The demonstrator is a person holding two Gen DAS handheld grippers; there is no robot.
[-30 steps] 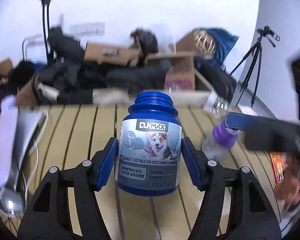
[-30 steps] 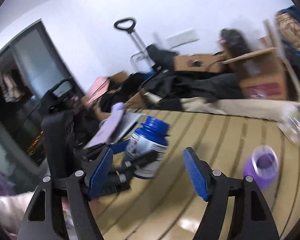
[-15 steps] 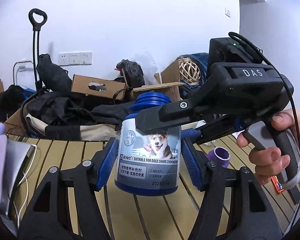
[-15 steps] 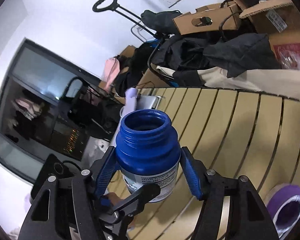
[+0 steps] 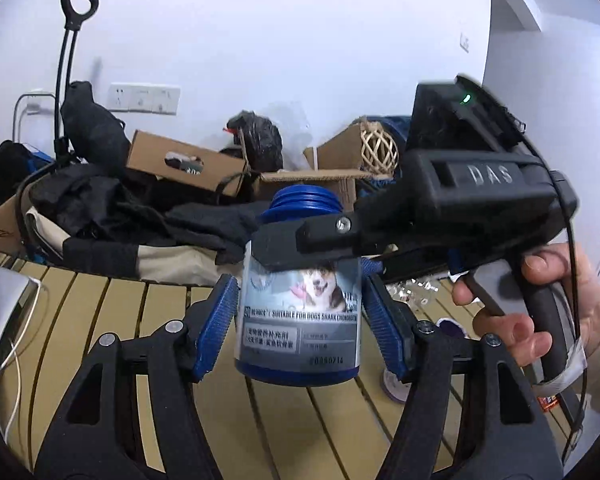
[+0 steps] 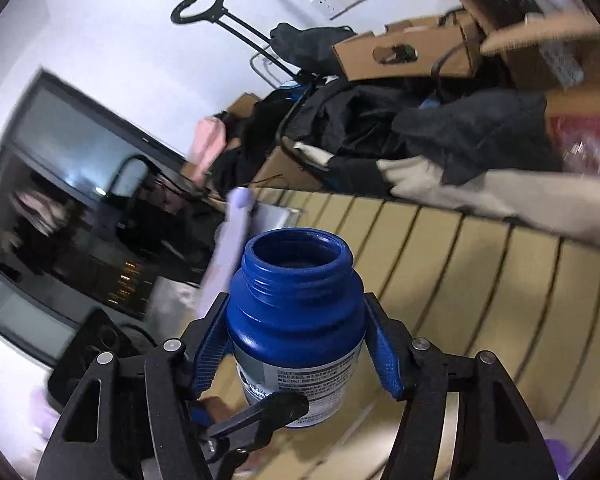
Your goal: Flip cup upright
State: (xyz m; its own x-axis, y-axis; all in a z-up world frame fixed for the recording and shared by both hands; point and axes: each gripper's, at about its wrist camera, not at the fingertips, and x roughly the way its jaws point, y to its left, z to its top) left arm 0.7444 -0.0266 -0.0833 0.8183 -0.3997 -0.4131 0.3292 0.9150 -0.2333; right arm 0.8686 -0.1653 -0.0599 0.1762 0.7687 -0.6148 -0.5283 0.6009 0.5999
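At the centre of the left wrist view, a blue bottle (image 5: 298,312) stands upright with its threaded mouth on top, held off the slatted table (image 5: 100,320). This bottle stands in for the cup of the task. The left gripper (image 5: 298,334) has its blue pads against both flanks of the label, so it is clamped on the bottle. From the upper right of that frame the right gripper (image 5: 324,240) reaches across, one black finger crossing the bottle's shoulder. In the right wrist view the bottle (image 6: 296,320) sits low in the centre, open mouth toward the camera, and the right gripper (image 6: 296,354) has a pad touching each side just under the shoulder, so it too grips the bottle.

Both tools are on the bottle at once, which reads as a handover with the flip itself done. I judge the next move to be one tool letting go and the other lowering the bottle squarely onto the slats, base down.

Writing on the label reads "SUITABLE FOR DOGS SHARK CHONDROITIN", partly hidden, above Chinese lines too small to read, a corgi picture and a stamped number ending "0714". Raised letters "DAS" sit on the right tool's body at the right of the frame.
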